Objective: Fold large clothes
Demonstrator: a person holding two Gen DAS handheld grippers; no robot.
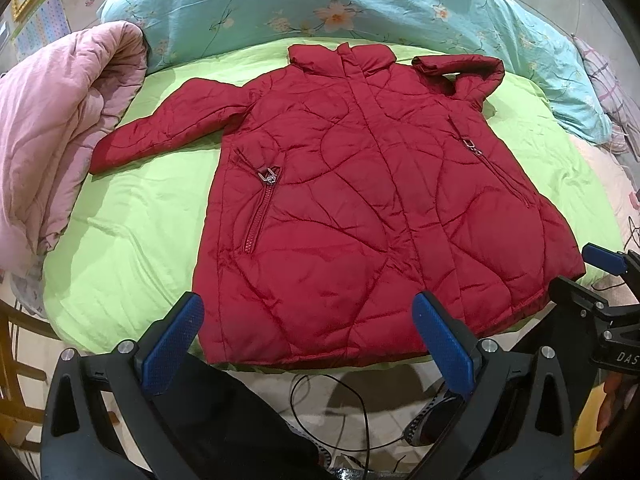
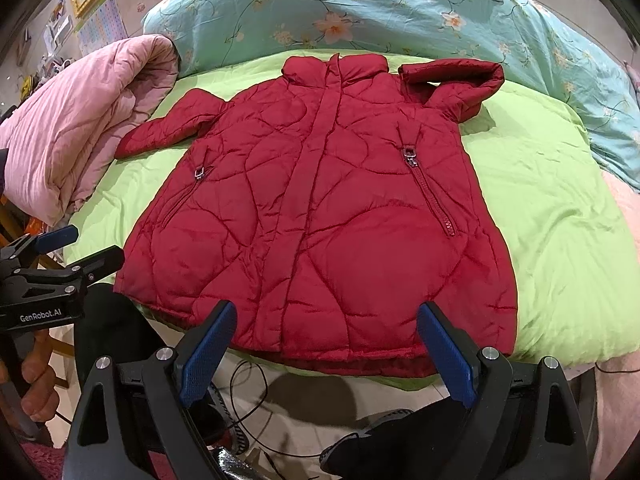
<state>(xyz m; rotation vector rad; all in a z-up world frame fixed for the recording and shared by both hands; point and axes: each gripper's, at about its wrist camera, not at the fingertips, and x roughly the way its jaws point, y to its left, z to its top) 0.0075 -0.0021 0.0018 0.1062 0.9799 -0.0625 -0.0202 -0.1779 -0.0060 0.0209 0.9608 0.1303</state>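
Note:
A red quilted puffer jacket (image 1: 348, 200) lies flat, front up, on a lime green bed sheet (image 1: 132, 232), collar far, hem near. Its left sleeve (image 1: 160, 128) stretches out to the left; its right sleeve (image 1: 468, 76) is folded up by the shoulder. The jacket also shows in the right wrist view (image 2: 320, 220). My left gripper (image 1: 310, 332) is open and empty, hovering over the near hem. My right gripper (image 2: 326, 340) is open and empty, also above the near hem. Each gripper shows at the edge of the other's view, the right one (image 1: 608, 280) and the left one (image 2: 60, 264).
A pink quilt (image 1: 52, 140) is bunched on the left of the bed. A turquoise floral duvet (image 1: 320, 4) is piled along the far side. Black cables (image 1: 332, 412) and shoes lie on the floor below the bed's near edge.

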